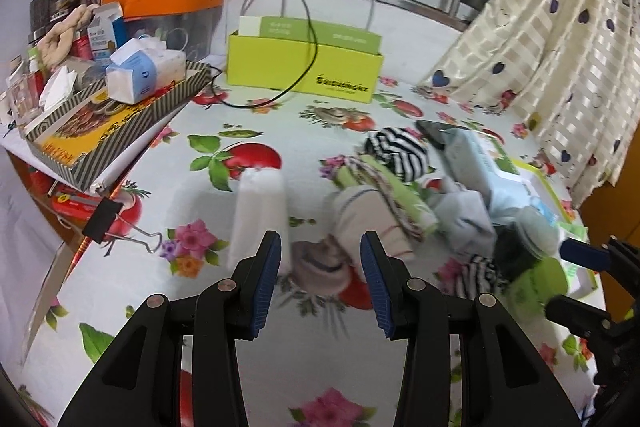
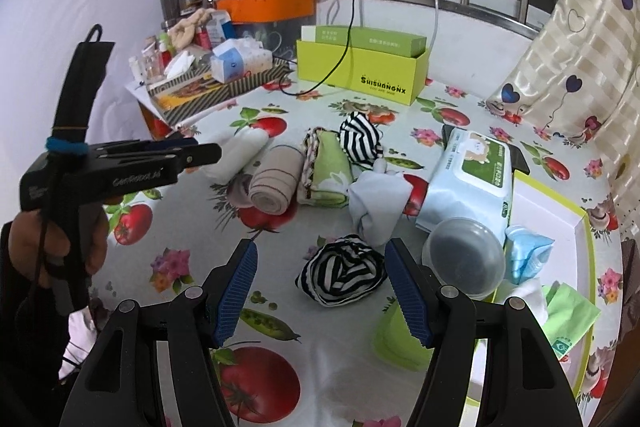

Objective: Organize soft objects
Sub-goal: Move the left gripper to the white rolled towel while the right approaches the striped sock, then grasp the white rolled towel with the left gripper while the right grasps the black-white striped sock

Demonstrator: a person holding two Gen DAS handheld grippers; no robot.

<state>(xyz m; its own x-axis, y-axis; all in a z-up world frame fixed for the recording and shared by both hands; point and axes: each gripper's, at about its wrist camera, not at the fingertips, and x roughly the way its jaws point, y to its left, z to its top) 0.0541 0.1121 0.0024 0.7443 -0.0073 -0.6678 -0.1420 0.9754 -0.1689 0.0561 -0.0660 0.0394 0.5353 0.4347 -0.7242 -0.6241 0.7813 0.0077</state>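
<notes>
Left wrist view: jaws of the left gripper point(image 1: 320, 255) spread, nothing pinched; ribbed blue pads either side of a blurred beige rolled sock point(image 1: 320, 267) at lower centre. White rolled cloth point(image 1: 260, 211) stands just left of it. Right of centre, a blurred heap: green folded towel point(image 1: 384, 187), black-and-white striped bundle point(image 1: 396, 147), pale blue cloth point(image 1: 464, 215). Only here: a black binder clip point(image 1: 106, 223) on the table edge at left, glossy fruit-print tablecloth point(image 1: 160, 283) under all.

Right wrist view: jaws of the right gripper point(image 2: 320, 267) spread, empty, framing a second striped cloth point(image 2: 340, 273), crumpled, at lower centre. Sharper here: the sock point(image 2: 274, 183) shows thin brown stripes and a tight roll; the striped bundle point(image 2: 360, 141) sits beyond the towel point(image 2: 326, 171). Seen clearly only here: a wet-wipes pack point(image 2: 472, 179), soft plastic, right of centre; a round translucent lid point(image 2: 464, 259) below it; the left gripper's side point(image 2: 120, 167) and the hand point(image 2: 80, 231) holding it, at left. Yellow-green box point(image 2: 360, 75) upper centre.
</notes>
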